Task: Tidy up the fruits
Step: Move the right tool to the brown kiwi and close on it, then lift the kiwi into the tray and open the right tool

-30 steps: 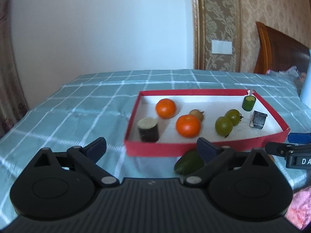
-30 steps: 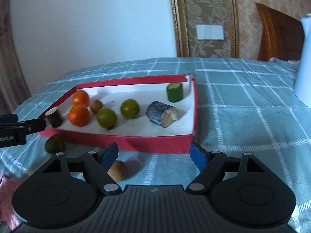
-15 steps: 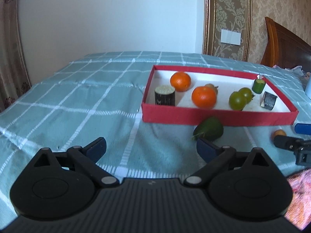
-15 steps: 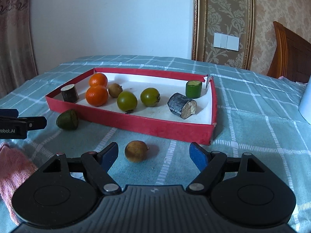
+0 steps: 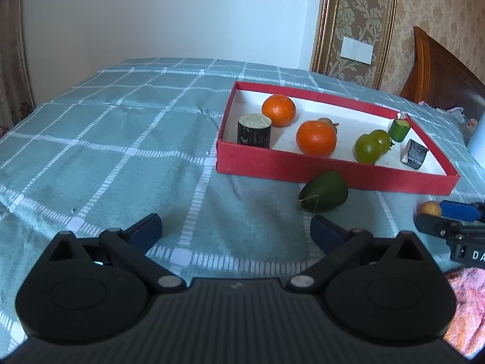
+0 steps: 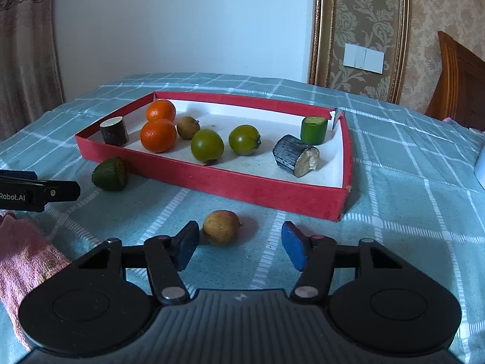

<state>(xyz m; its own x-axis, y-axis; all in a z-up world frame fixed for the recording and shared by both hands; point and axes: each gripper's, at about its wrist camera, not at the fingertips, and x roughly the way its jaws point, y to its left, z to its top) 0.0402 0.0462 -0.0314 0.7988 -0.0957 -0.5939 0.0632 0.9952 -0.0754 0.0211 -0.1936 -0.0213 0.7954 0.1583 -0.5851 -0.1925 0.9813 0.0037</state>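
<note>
Closing the right claw (image 6: 239, 242) in on a small brown fruit (image 6: 221, 227) lying on the teal checked cloth (image 6: 409, 197), with the jaws having just been drawing together and the fruit sitting between the blue pads (image 6: 292, 247), just beside the left-hand one and clear of the other, so not yet clamping anything. Spreading the left claw (image 5: 236, 230) wide, its jaws having just been opening further, gripping nothing and framing only bare cloth. Pointing that left claw toward a green cut fruit (image 5: 324, 195) resting on the cloth just in front of the red box (image 5: 272, 166), close to its near wall. Looking past both claws into the box and finding two oranges (image 6: 158, 136) side by side near one end, a second small brown fruit (image 6: 188, 127) just beside them, two green tomatoes (image 6: 207, 145) near the middle, a dark log piece (image 6: 295, 159) lying on its side, another dark stub (image 6: 114, 131) standing in the corner and a green cylinder (image 6: 314, 129) standing upright at the far corner. Catching a pink towel (image 6: 24, 261) at the frame's edge, beneath the left claw.
</note>
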